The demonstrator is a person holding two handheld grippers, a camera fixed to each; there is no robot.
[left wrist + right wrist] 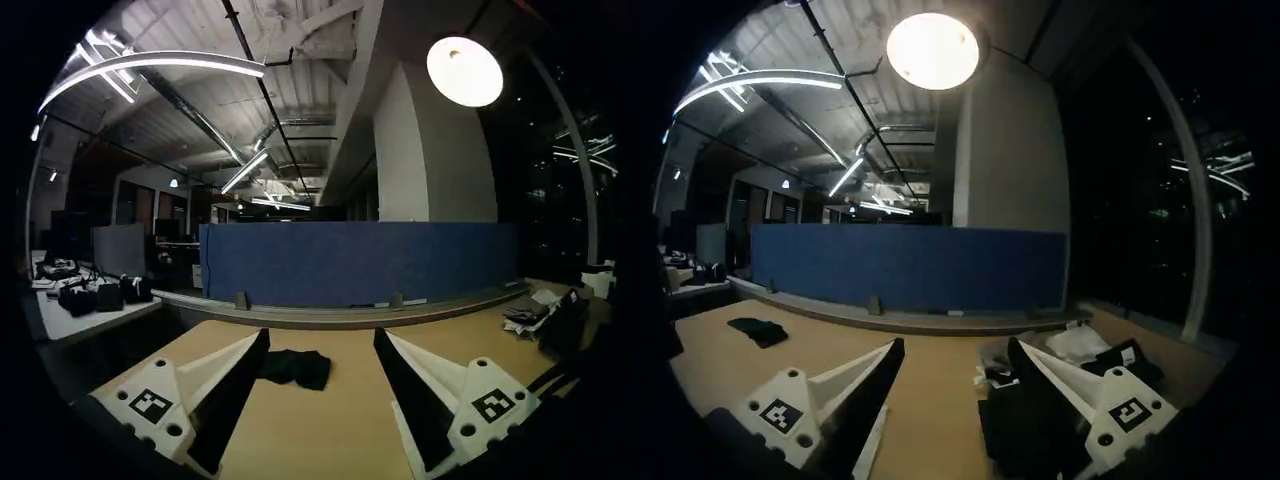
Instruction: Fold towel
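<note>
Gaping left tool [320,340] facing towel [296,369]

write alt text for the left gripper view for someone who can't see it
A white two-finger gripper, open, points across a light wooden tabletop at a small crumpled dark cloth lying ahead between its fingers, not gripped. Behind stands a long blue fabric partition in a dim office, with a round lit ceiling lamp.

Shows the right gripper [956,344] at bottom centre, jaws spread over the wooden table [936,400]. Places a crumpled dark towel [758,330] at middle left, well apart from it.
</note>
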